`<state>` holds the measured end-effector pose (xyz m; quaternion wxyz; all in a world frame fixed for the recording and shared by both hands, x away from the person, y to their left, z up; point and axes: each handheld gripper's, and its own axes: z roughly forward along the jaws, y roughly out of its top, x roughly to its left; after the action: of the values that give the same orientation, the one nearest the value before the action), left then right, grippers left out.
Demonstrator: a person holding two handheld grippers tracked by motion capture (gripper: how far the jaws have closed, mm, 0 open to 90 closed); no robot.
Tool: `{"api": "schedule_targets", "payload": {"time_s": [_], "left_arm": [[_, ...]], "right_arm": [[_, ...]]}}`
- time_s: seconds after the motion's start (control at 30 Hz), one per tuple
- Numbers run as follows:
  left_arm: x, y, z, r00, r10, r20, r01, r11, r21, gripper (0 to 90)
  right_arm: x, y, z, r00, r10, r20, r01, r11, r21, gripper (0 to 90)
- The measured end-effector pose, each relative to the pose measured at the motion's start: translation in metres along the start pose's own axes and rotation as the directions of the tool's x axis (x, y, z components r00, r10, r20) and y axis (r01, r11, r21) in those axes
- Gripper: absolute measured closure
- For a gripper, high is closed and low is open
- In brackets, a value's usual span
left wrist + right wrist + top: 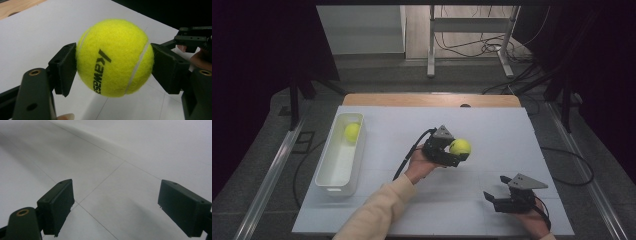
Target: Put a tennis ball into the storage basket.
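The tennis ball (460, 147), fuzzy yellow with a white seam and black lettering, sits clamped between the left gripper's (453, 151) flat black jaws, held above the middle of the white table (492, 125). The sleeved forearm angles in from below. The right gripper (495, 196) rests low near the front edge, jaws spread wide, holding nothing.

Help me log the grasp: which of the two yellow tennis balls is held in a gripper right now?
The yellow felt tennis ball near the table's middle, clamped between the left gripper fingers. The other yellow tennis ball lies loose inside the white plastic bin.
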<state>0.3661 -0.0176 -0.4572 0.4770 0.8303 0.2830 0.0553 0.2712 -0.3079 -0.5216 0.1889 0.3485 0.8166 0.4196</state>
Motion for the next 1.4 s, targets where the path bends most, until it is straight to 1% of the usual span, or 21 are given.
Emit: {"api": "schedule_targets", "payload": {"time_s": [0.13, 0.23, 0.43, 0.57, 0.83, 1.03, 1.27, 1.4], "left_arm": [[0.000, 0.000, 0.000, 1.0000, 0.004, 0.001, -0.004, 1.0000, 0.000, 26.6], [0.000, 0.000, -0.001, 1.0000, 0.000, 0.000, 0.000, 1.0000, 0.000, 26.6], [0.000, 0.000, -0.005, 1.0000, -0.001, -0.001, 0.001, 1.0000, -0.007, 26.6], [-0.001, -0.001, -0.008, 1.0000, 0.006, -0.003, -0.006, 0.9999, -0.009, 26.6], [0.000, -0.004, -0.014, 1.0000, 0.001, -0.004, -0.001, 0.9999, -0.011, 26.6], [0.001, -0.007, -0.015, 1.0000, -0.006, -0.007, 0.006, 0.9999, -0.010, 26.6], [0.002, -0.008, -0.021, 0.9999, -0.006, -0.014, 0.006, 0.9998, -0.018, 26.6], [0.001, -0.008, -0.023, 0.9999, -0.005, -0.012, 0.005, 0.9998, -0.020, 26.6]], "right_arm": [[0.000, 0.000, 0.000, 1.0000, 0.000, 0.000, 0.000, 1.000, 0.002, 13.8], [0.000, 0.000, 0.000, 1.0000, -0.001, 0.003, 0.001, 1.000, 0.005, 13.8], [0.000, 0.000, 0.000, 1.0000, -0.001, 0.004, 0.001, 1.000, 0.004, 13.8], [0.000, 0.000, 0.000, 1.0000, -0.001, 0.005, 0.001, 1.000, 0.005, 13.8], [0.000, 0.000, 0.001, 1.0000, -0.002, 0.004, 0.002, 1.000, 0.005, 13.8], [0.000, 0.000, 0.001, 0.9999, -0.006, 0.013, 0.006, 1.000, 0.007, 13.7], [0.000, 0.000, 0.001, 0.9999, -0.007, 0.015, 0.007, 1.000, 0.009, 13.7], [0.000, 0.000, 0.001, 0.9999, -0.007, 0.015, 0.007, 1.000, 0.010, 13.7]]}}
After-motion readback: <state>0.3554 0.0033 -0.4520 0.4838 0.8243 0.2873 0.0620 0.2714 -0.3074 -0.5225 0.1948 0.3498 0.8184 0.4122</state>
